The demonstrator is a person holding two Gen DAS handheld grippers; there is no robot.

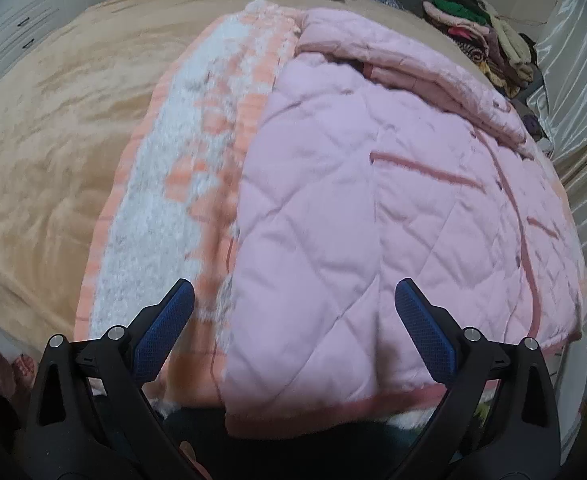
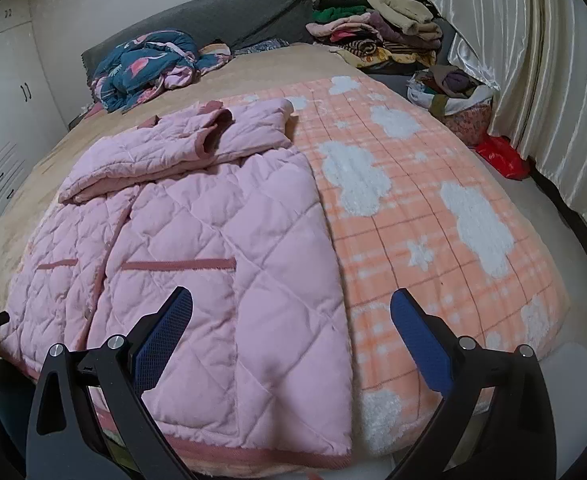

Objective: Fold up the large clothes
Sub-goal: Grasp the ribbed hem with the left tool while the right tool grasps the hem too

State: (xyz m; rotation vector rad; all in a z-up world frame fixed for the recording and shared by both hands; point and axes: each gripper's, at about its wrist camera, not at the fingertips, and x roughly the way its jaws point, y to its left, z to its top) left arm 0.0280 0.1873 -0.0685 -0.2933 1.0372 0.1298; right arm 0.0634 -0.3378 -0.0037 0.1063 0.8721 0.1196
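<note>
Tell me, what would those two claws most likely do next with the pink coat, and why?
Probably lower both onto the hem of the pink quilted jacket. The left gripper and right gripper hang open, holding nothing, and the jacket lies spread flat with its sleeves already folded across the top.

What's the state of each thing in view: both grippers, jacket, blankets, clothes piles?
Left gripper: open, empty, above the jacket hem.
Right gripper: open, empty.
Pink quilted jacket: laid flat, sleeves folded across the chest.
Orange plaid fleece blanket with white clouds: spread flat under the jacket.
Tan bed cover: spread out, wrinkled.
Blue patterned garment: crumpled by the headboard.
Stack of mixed clothes: piled, roughly folded.
</note>
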